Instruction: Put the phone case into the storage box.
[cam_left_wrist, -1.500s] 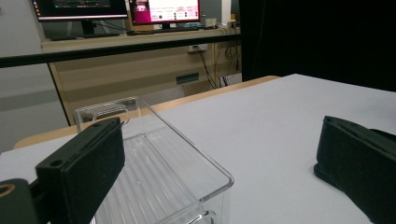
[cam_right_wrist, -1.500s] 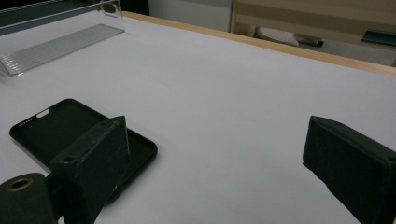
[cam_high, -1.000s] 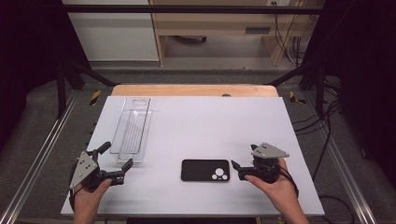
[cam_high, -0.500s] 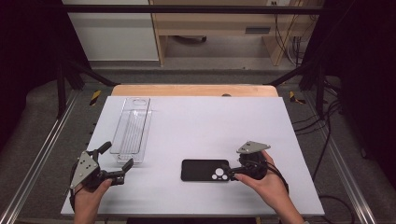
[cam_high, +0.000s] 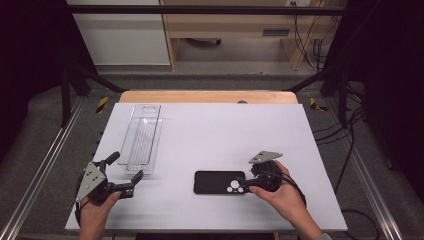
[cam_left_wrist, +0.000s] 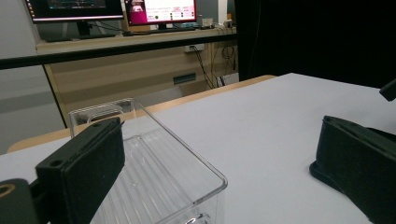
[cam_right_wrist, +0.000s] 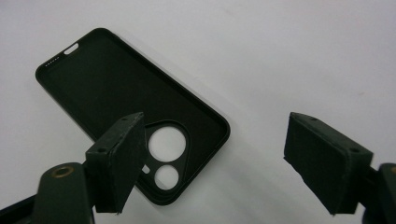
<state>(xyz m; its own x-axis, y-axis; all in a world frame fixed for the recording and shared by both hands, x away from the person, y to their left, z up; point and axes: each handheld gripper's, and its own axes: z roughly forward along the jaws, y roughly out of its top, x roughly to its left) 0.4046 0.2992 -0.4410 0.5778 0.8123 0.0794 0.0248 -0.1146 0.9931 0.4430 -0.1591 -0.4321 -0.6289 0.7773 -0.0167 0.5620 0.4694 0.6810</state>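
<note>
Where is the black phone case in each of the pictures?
High view: the black phone case lies flat at the table's near middle, just left of the right gripper.
Left gripper view: the case is not in it; a clear plastic tray sits ahead.
Right gripper view: the case lies slanted at centre-left, its camera cutout beside the left jaw.
Shared landmark: the white tabletop.
</note>
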